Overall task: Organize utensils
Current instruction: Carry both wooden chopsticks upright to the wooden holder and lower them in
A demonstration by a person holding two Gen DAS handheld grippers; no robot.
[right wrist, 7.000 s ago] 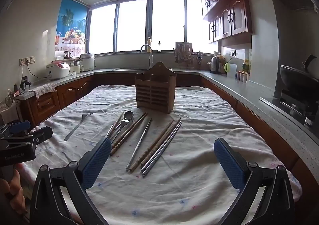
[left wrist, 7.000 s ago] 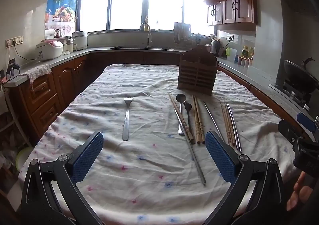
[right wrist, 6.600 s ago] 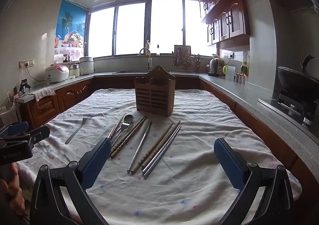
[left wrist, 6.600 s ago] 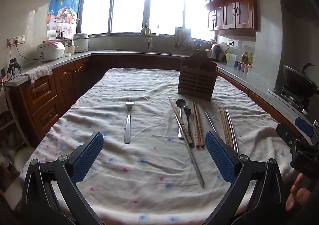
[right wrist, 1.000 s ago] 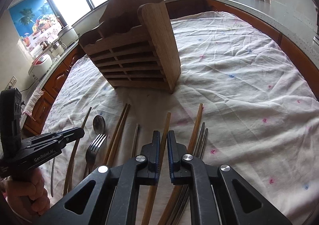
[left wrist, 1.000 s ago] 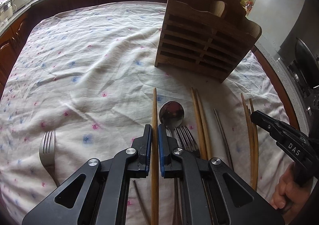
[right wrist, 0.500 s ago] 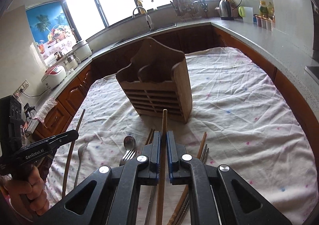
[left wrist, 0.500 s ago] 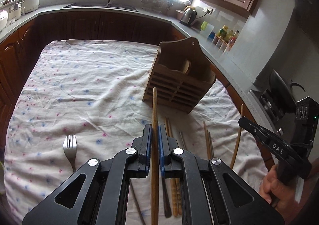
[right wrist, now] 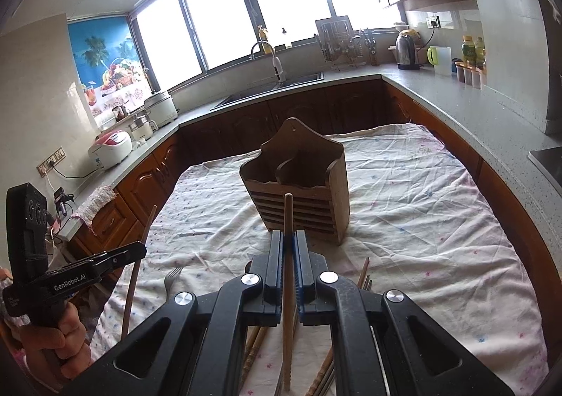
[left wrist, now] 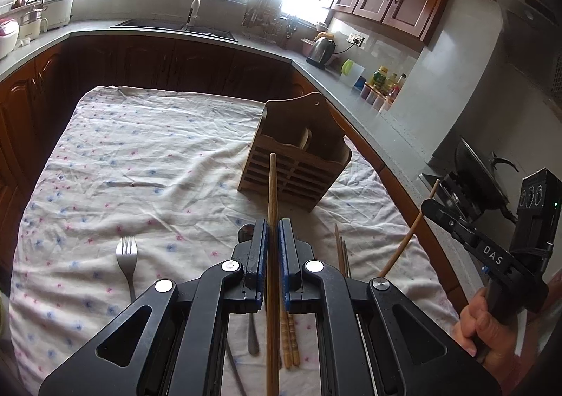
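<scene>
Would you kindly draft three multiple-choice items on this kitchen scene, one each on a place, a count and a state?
1. Where does the lone fork lie?
A. inside the wooden holder
B. on the cloth, left of the left claw
C. on the counter

2. How many compartments are visible at the top of the wooden utensil holder?
A. two
B. four
C. six

3. What is the right claw doing?
A. open, holding nothing
B. shut on a spoon
C. shut on a wooden chopstick

Key: 1 B, the fork rests on the tablecloth; 2 A, one divider splits it; 3 C, a wooden chopstick runs between its pads.
</scene>
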